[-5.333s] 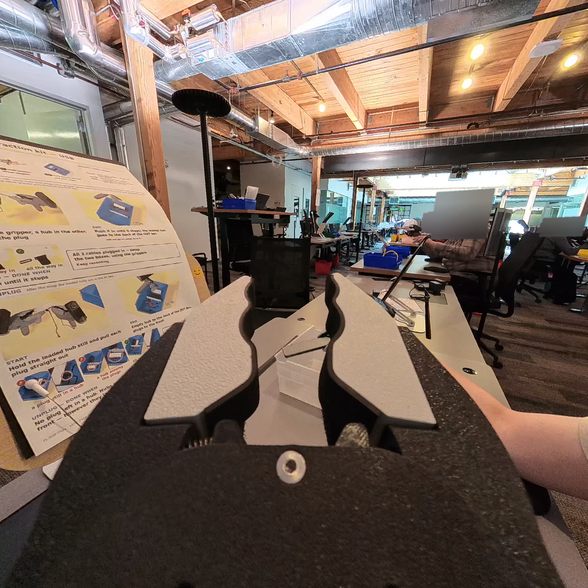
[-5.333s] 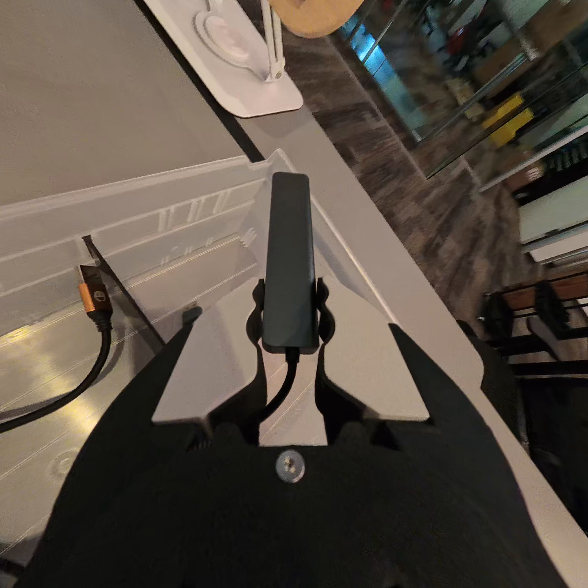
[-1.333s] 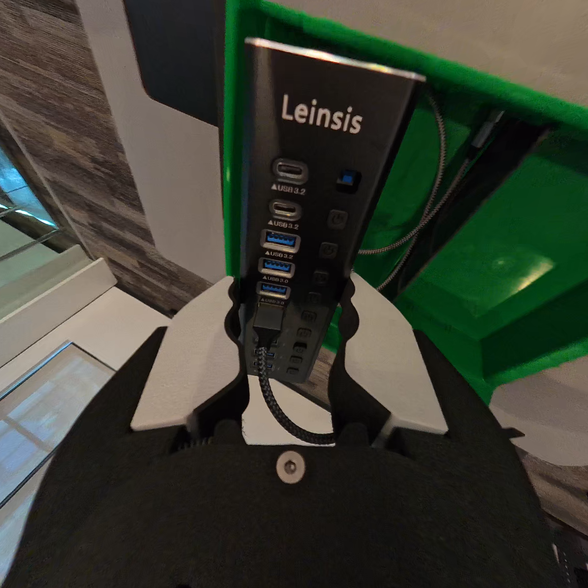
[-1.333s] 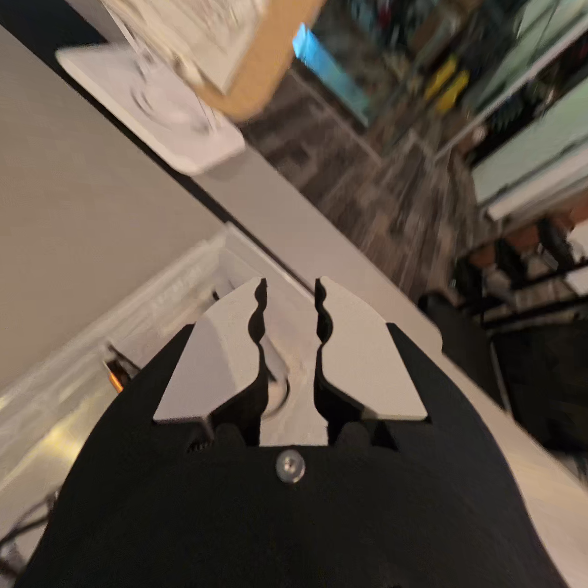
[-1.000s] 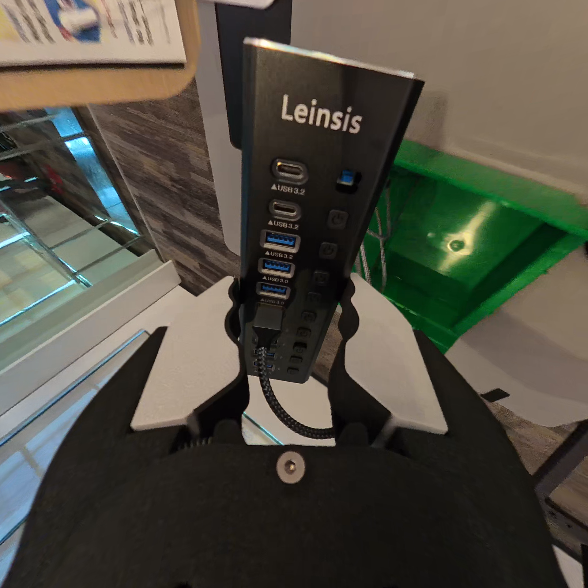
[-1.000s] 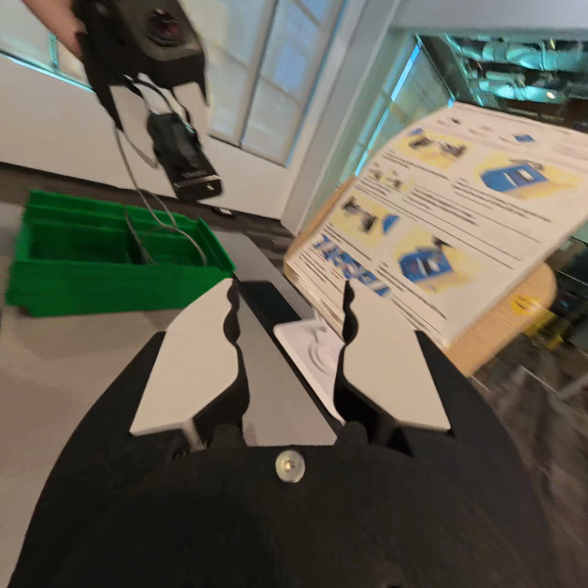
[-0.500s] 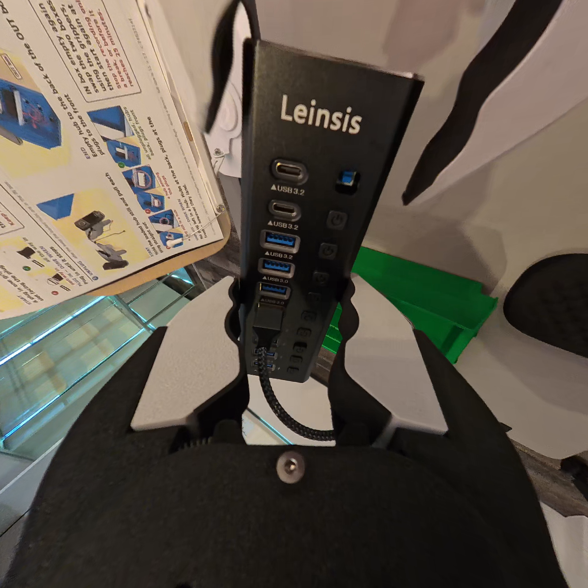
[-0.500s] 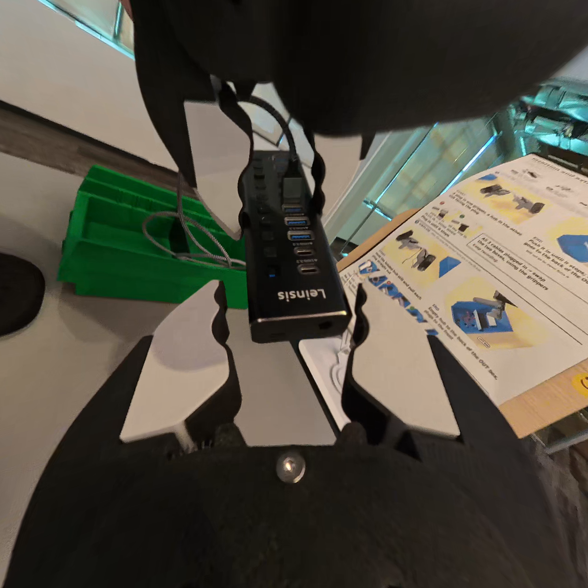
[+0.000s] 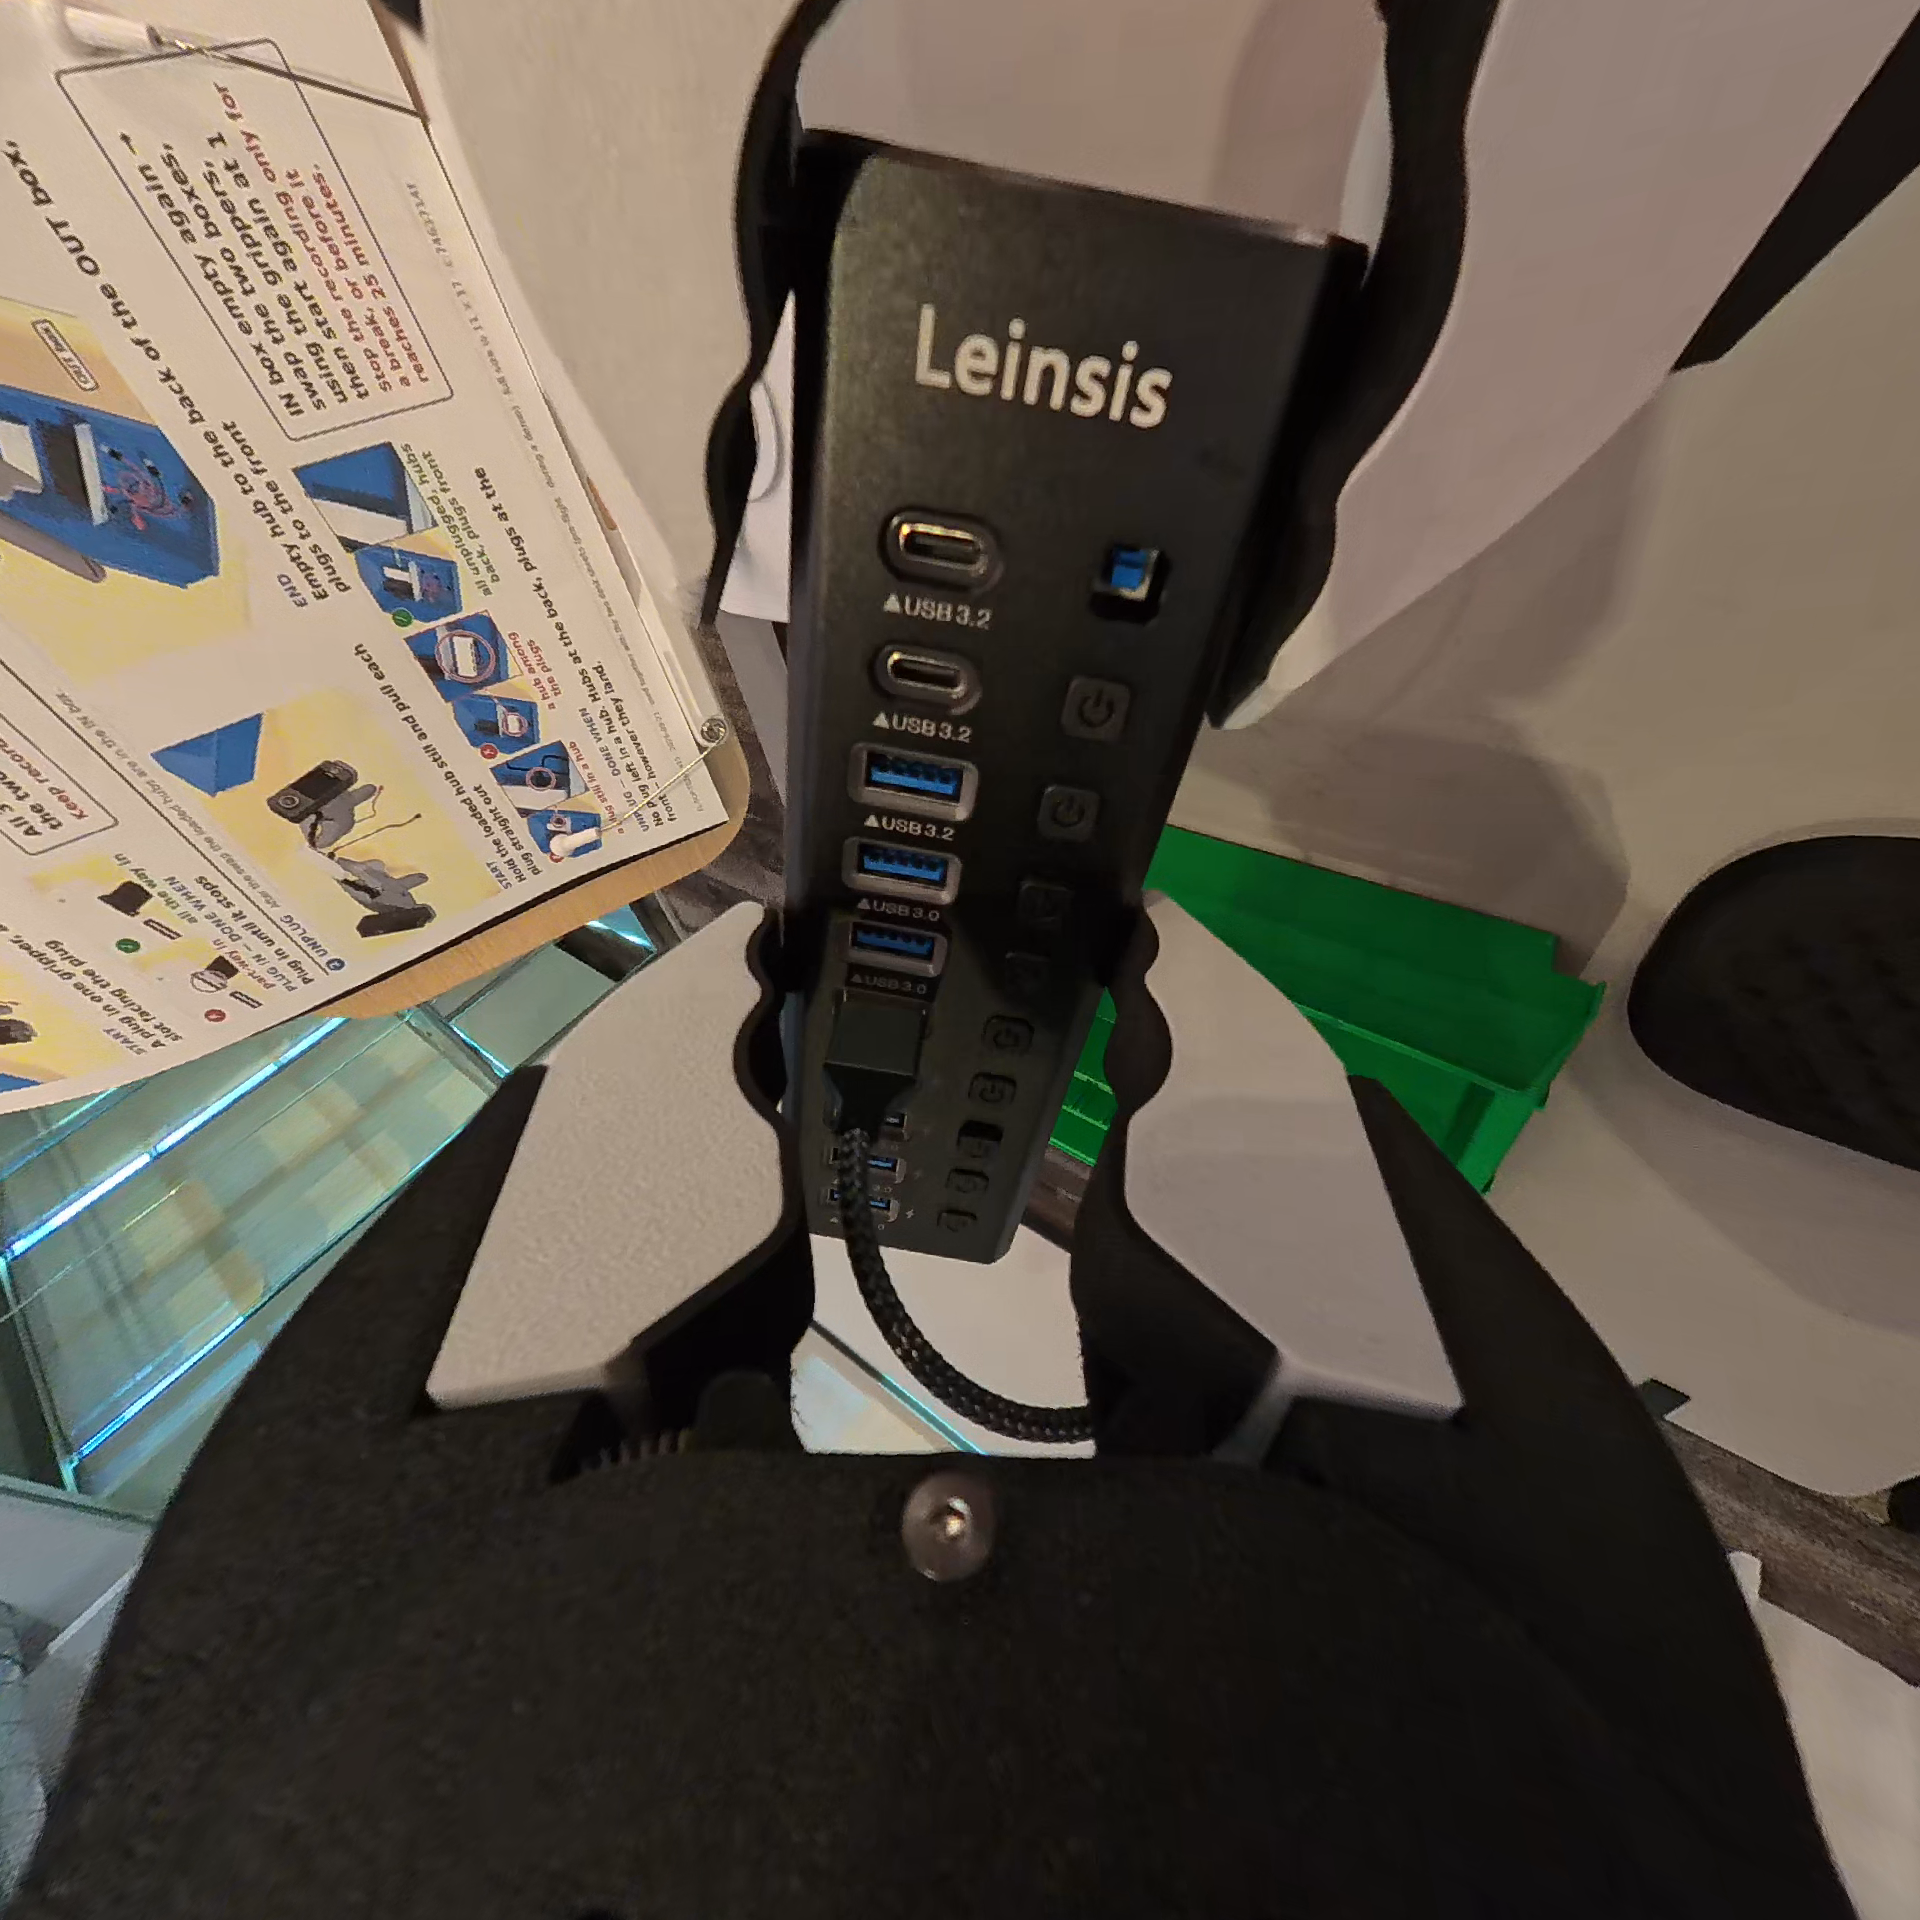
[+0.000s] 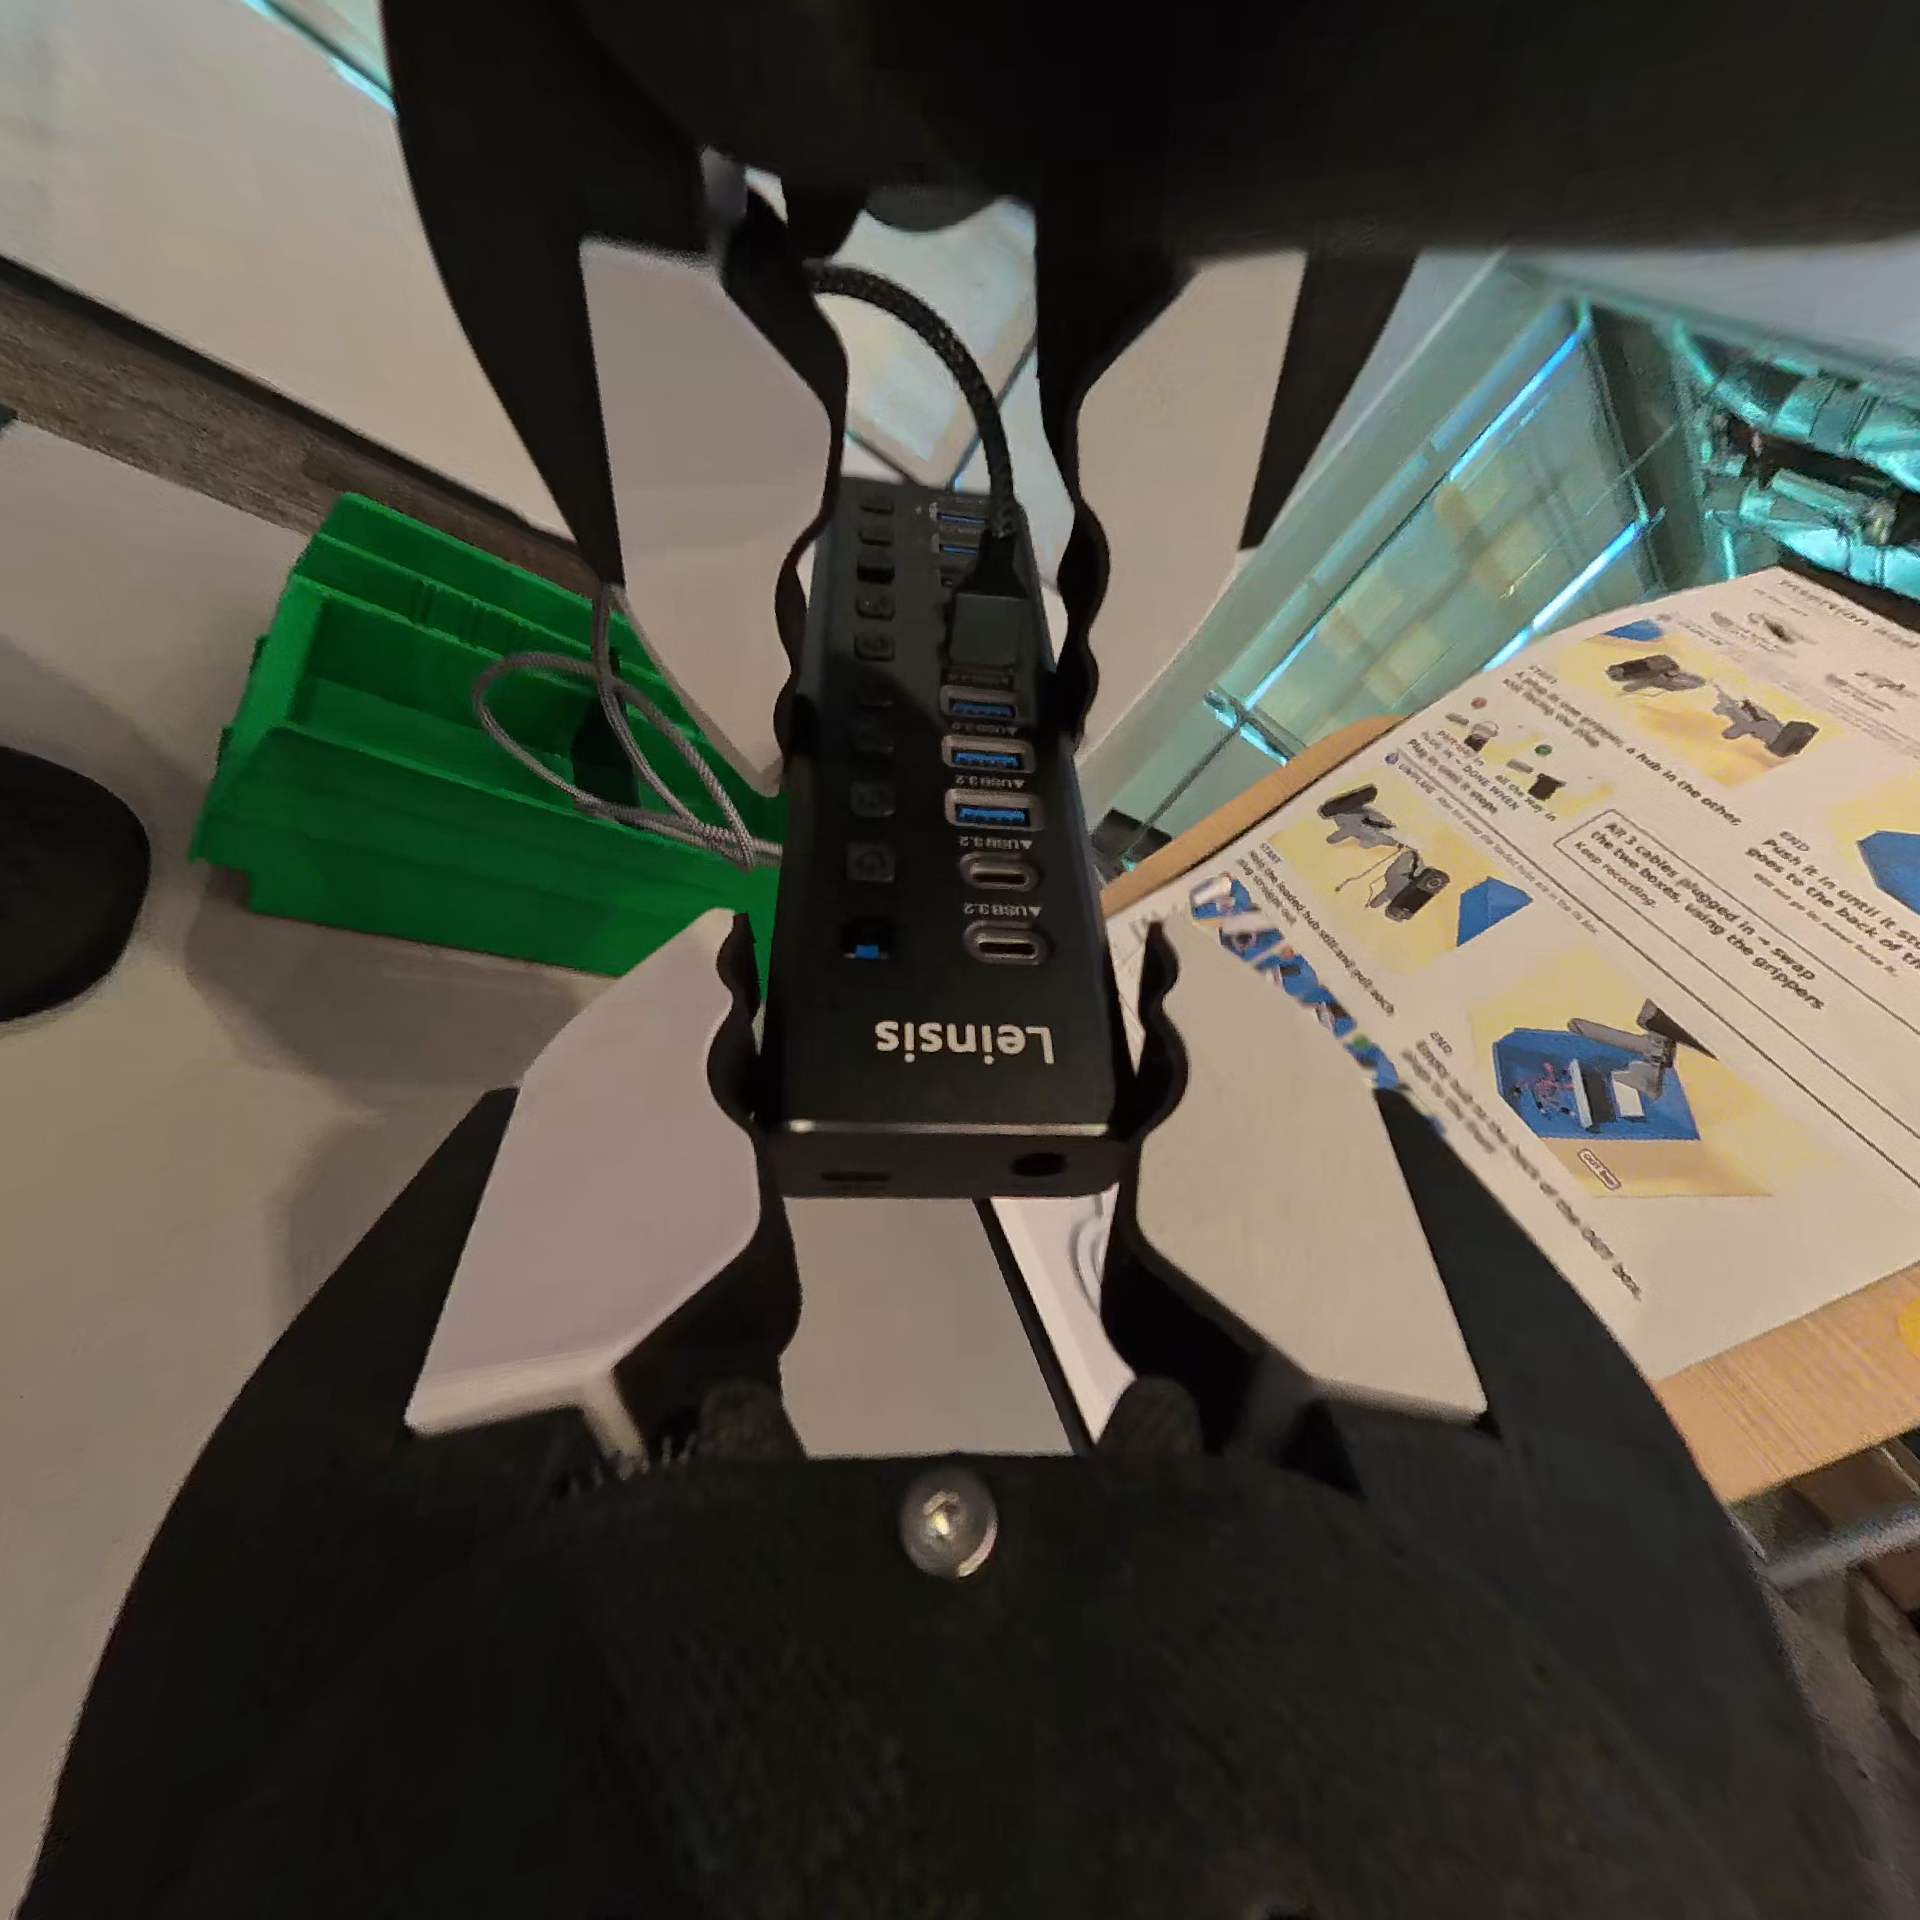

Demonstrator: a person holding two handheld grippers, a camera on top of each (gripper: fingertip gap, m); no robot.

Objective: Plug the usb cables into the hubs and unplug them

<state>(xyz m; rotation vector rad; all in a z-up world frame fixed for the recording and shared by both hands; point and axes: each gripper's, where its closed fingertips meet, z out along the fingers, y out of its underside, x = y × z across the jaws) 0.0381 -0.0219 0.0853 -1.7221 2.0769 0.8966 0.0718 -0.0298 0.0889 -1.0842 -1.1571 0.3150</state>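
A black USB hub [image 9: 997, 644] is held upright in my left gripper [image 9: 956, 935], which is shut on its lower part. A black braided USB cable [image 9: 914, 1340] is plugged into a port between the fingers by its plug [image 9: 875, 1044]. My right gripper [image 10: 945, 945] is open, with its jaws on either side of the logo end of the hub [image 10: 935, 997]; I cannot tell whether they touch it. In the right wrist view the plug [image 10: 987, 629] sits between the left gripper's fingers [image 10: 800, 582], and the cable [image 10: 623, 748] trails into the green bin.
A green plastic bin [image 10: 416, 831] stands on the white table [image 10: 260, 1091], and shows in the left wrist view too [image 9: 1351, 987]. A printed instruction sheet on a wooden board [image 10: 1558, 935] lies to the right. A black round pad [image 9: 1787, 987] is beside the bin. Spacing between my two grippers at the tips: around 4 centimetres.
My right gripper opened wider and moved in until its jaws enclose the hub's logo end. The left gripper swung the hub toward it and kept its grip.
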